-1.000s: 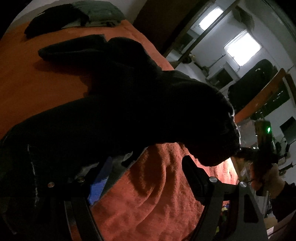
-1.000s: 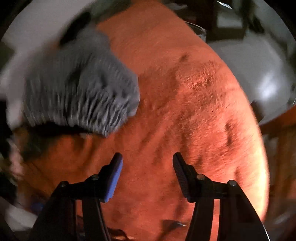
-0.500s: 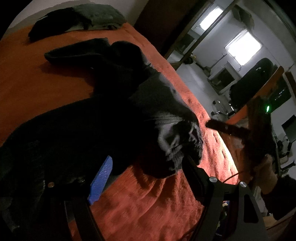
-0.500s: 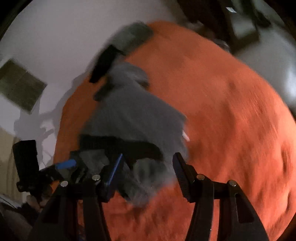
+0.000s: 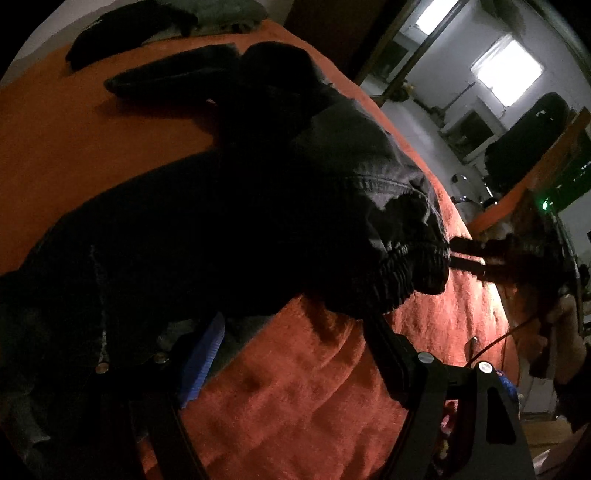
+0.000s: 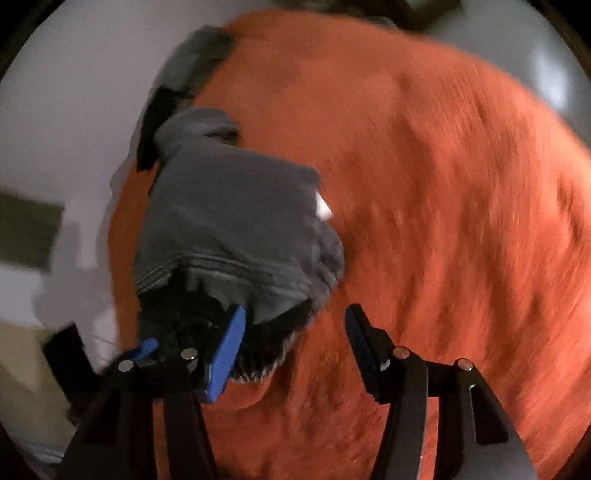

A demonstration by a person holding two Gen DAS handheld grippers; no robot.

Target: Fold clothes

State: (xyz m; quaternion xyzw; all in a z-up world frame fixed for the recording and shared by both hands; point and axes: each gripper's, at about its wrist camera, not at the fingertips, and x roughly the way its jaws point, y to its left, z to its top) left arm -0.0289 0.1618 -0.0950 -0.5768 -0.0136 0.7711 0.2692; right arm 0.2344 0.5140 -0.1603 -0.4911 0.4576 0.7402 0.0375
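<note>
1. Orange fleece bedding [image 5: 314,398] is spread over a bed and fills most of both wrist views; a pale wall is seen beyond it in the right wrist view, and a dim room with a bright window [image 5: 508,72] in the left wrist view.
2. A dark grey pair of trousers [image 6: 229,206] is laid across the bedding, with its gathered elastic waistband [image 5: 402,266] at the near end and the legs stretched away toward the far edge.
3. More dark clothes [image 5: 166,26] are heaped at the far corner of the bed, well apart from the trousers.
4. The left gripper [image 5: 295,354] is held with its fingers spread wide; the blue pad is partly covered by the trousers' cloth, and nothing is clamped between the fingers.
5. The right gripper [image 6: 295,339] is likewise held wide apart, with its blue pad just beside the waistband edge and bare bedding between the fingers.
6. In the left wrist view the right gripper is seen at the waistband, gripped by a hand [image 5: 561,325]; its image is blurred.
</note>
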